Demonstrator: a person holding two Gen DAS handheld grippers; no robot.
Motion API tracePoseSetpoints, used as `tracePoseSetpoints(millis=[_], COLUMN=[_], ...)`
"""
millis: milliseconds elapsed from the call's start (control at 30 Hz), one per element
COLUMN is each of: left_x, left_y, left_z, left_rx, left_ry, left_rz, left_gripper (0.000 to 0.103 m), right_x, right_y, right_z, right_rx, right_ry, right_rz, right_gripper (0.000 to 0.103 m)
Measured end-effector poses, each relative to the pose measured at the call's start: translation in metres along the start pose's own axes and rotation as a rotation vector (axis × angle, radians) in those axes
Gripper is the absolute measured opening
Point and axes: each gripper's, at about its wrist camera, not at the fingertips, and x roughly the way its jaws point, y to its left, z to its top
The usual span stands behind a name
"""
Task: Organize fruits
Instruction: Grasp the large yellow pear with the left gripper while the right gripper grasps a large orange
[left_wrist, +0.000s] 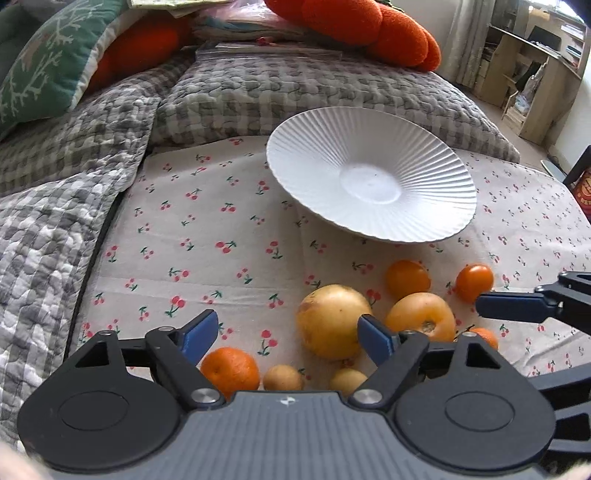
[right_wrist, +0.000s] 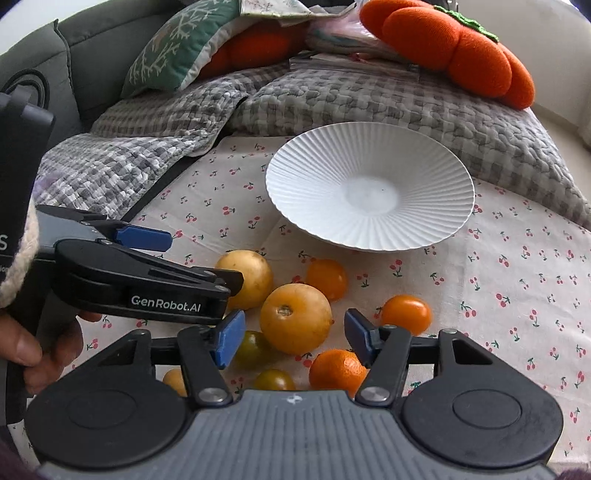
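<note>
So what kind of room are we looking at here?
Most likely a bedroom or living room at home: a quilted grey checked blanket and cushions lie behind a cherry-print cloth, and wooden shelves stand by the wall.

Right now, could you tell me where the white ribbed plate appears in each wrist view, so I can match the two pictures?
Left wrist view: white ribbed plate sits right of centre, empty, above the fruit cluster.
Right wrist view: it sits centre, slightly right, also above the fruit.
Shared landmark: the orange pumpkin cushion on the grey quilt behind the plate.
</note>
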Motion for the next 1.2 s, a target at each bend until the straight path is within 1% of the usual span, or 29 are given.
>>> tracePoseSetpoints(millis=[133, 233, 300, 367, 433, 533, 600, 633, 733, 867, 900, 933, 967, 1200], left_x=[0.001, 0.001, 0.001, 0.000, -0.001, -0.001, 0.000, 0.001, 0.007, 0.011, 0.012, 0.012, 0.012, 0.010], left_y=[0.001, 0.003, 0.004, 0.006, 0.006, 0.003, 0.004, 0.006, 0.013, 0.023, 0.024, 0.025, 0.025, 0.020], left_z=[0.001, 0.001, 0.001, 0.002, 0.002, 0.001, 0.001, 0.002, 0.003, 0.004, 0.004, 0.005, 0.005, 0.004], left_rx=[-0.006, -0.006, -0.004, -0.008, -0.009, 0.014, 0.011, 0.003, -0.027, -0.087, -0.098, -0.107, -0.114, -0.091], left_ry=[-0.004, -0.004, -0.009, -0.019, -0.026, -0.027, -0.026, -0.022, -0.003, 0.013, 0.016, 0.018, 0.020, 0.018], left_rz=[-0.024, -0.046, -0.054, -0.064, -0.079, -0.089, -0.090, -0.094, -0.104, -0.153, -0.165, -0.176, -0.188, -0.202], left_gripper=[0.077, 0.076, 0.076, 0.075, 0.075, 0.074, 0.073, 0.073, 0.073, 0.073, 0.073, 0.073, 0.073, 0.073], right_x=[0.007, 0.011, 0.012, 0.011, 0.010, 0.011, 0.012, 0.012, 0.016, 0.026, 0.028, 0.030, 0.031, 0.019], right_y=[0.002, 0.008, 0.010, 0.006, 0.002, 0.003, 0.003, 0.003, 0.001, 0.006, 0.009, 0.014, 0.016, 0.009], right_z=[0.002, 0.002, 0.003, 0.005, 0.006, 0.004, 0.004, 0.004, 0.005, 0.007, 0.006, 0.005, 0.004, 0.008], right_rx=[-0.015, -0.052, -0.076, -0.058, -0.043, -0.063, -0.051, -0.041, -0.015, -0.012, -0.024, -0.043, -0.061, -0.031], right_ry=[0.007, 0.001, -0.009, -0.012, -0.005, -0.012, -0.025, -0.027, -0.025, -0.006, 0.001, 0.003, 0.001, 0.016], right_rz=[0.011, 0.012, -0.006, -0.013, -0.002, -0.001, -0.005, -0.002, -0.006, 0.033, 0.032, 0.020, 0.003, -0.010], right_gripper=[0.047, 0.045, 0.039, 0.027, 0.025, 0.025, 0.028, 0.029, 0.041, 0.042, 0.046, 0.047, 0.044, 0.042])
